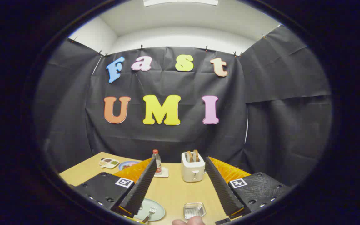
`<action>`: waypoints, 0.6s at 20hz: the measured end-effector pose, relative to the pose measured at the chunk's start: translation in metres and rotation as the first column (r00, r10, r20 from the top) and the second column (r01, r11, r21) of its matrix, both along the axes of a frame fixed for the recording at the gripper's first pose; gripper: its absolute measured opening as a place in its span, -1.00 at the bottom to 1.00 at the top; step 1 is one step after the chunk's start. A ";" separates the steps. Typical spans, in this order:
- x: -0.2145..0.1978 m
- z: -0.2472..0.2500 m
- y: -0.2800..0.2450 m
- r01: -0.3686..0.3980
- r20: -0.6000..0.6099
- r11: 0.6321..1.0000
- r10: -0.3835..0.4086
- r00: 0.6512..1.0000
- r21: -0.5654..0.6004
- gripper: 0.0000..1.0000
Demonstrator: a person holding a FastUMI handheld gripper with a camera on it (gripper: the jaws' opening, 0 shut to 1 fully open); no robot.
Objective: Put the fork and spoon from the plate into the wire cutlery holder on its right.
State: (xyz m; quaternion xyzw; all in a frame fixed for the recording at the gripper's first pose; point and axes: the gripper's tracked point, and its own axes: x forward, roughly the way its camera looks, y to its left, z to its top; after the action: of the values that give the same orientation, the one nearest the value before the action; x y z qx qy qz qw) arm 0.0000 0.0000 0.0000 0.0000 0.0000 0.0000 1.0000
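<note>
Gripper held high over the table, fingers spread wide and holding nothing.

The gripper (180, 187) hovered well above the plate (151, 210), which lay low beside its left finger with the fork (150, 213) resting on it; the spoon could not be made out. The wire cutlery holder (194, 210) sat between the fingers, nearer the right one, just beyond a fingertip (188, 221) of a hand. Likely risks: the flat fork slipping from the pads, or the holder being nudged toward the toaster (193, 170) on descent.
</note>
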 end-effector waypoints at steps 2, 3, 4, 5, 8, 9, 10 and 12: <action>-0.008 0.017 0.003 0.025 0.017 1.000 -0.025 1.000 -0.003 0.91; -0.015 0.021 0.005 0.033 0.019 0.999 -0.033 0.999 0.008 0.91; -0.021 0.026 0.008 0.040 0.030 0.999 -0.040 0.999 0.017 0.91; -0.021 0.030 0.011 0.052 0.038 0.999 -0.053 0.998 0.016 0.90; -0.032 0.029 0.017 0.078 0.025 0.997 -0.078 0.997 0.021 0.91; -0.035 0.030 0.018 0.085 0.022 0.996 -0.085 0.996 0.021 0.91; -0.037 0.029 0.019 0.090 0.018 0.996 -0.091 0.996 0.019 0.91; -0.044 0.030 0.020 0.094 0.017 0.996 -0.094 0.995 0.013 0.91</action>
State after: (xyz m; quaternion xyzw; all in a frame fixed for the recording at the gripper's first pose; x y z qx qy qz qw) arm -0.0444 0.0200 0.0301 0.0062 -0.0089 -0.0469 0.9988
